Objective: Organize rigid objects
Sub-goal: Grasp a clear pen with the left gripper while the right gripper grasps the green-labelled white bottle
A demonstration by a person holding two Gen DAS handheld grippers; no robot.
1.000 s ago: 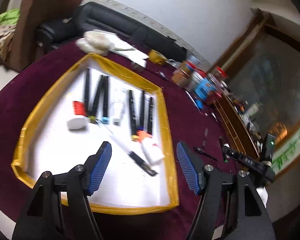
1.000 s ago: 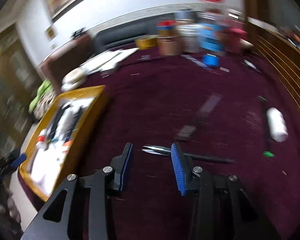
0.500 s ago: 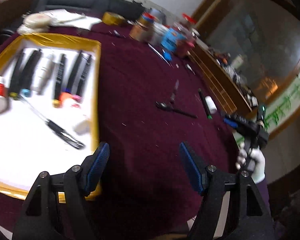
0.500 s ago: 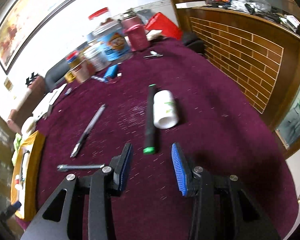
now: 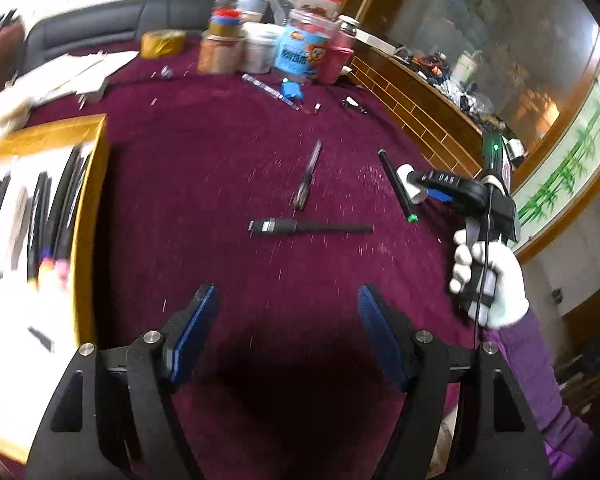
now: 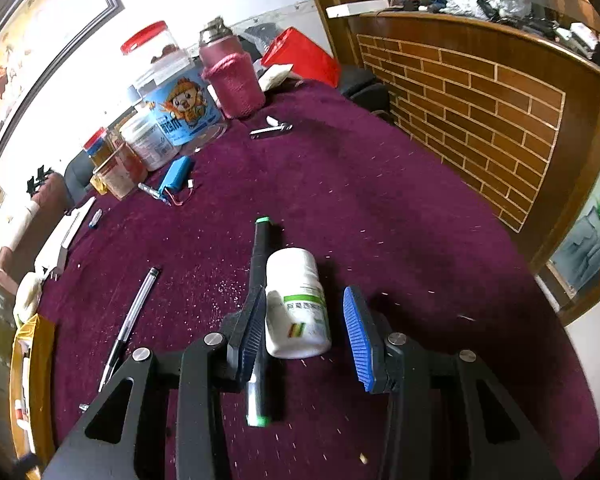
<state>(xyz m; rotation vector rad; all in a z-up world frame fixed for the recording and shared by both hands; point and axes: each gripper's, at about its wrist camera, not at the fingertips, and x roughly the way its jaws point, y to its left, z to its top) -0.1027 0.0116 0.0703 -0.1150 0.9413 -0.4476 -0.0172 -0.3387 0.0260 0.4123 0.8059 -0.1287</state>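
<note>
A white pill bottle lies on the maroon table between the open fingers of my right gripper. A black green-tipped marker lies beside it, under the left finger. In the left wrist view the right gripper hovers over the bottle and marker. My left gripper is open and empty above the table. A black tool and a pen lie ahead of it. The gold-rimmed white tray with several pens is at left.
Jars, a blue snack tub and a pink bottle stand at the table's far side. A blue battery pack, a clear pen and nail clippers lie loose. A brick-patterned wooden counter borders the right.
My right gripper has moved forward so its fingers straddle the white bottle. My left gripper has swung right, away from the tray, over the bare table.
</note>
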